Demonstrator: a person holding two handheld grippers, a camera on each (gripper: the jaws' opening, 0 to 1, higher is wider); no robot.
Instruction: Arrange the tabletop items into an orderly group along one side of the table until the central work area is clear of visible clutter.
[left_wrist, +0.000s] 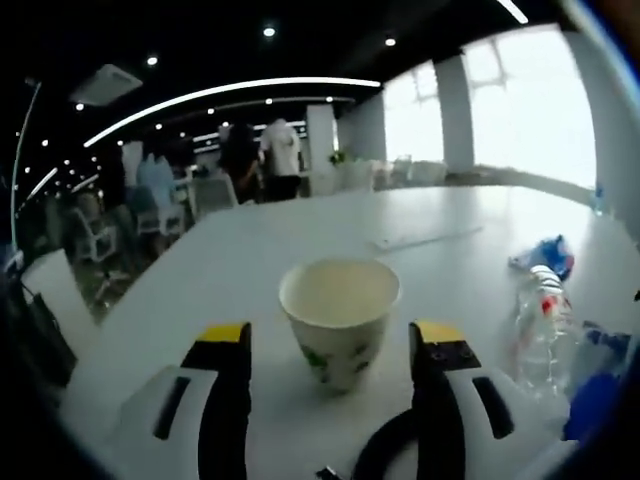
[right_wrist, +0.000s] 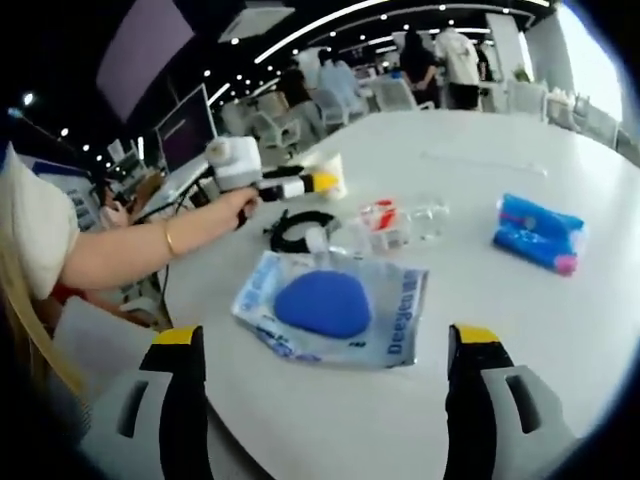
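A white paper cup (left_wrist: 340, 318) with a green print stands upright on the white table (left_wrist: 250, 270). My left gripper (left_wrist: 332, 336) is open, one yellow-tipped jaw on each side of the cup, with a gap on both sides. In the right gripper view a person's hand holds that left gripper (right_wrist: 300, 187) at the cup (right_wrist: 327, 171). My right gripper (right_wrist: 328, 340) is open and holds nothing; a clear bag with a blue pad inside (right_wrist: 330, 305) lies flat just ahead of it. A clear plastic bottle (right_wrist: 400, 222) lies on its side beyond the bag.
A blue packet (right_wrist: 540, 232) lies to the right, also seen as the blue packet (left_wrist: 548, 255) past the lying bottle (left_wrist: 540, 320). A black cable loop (right_wrist: 298, 230) sits near the bottle. A thin white strip (left_wrist: 425, 238) lies farther back. Chairs and people stand beyond the table.
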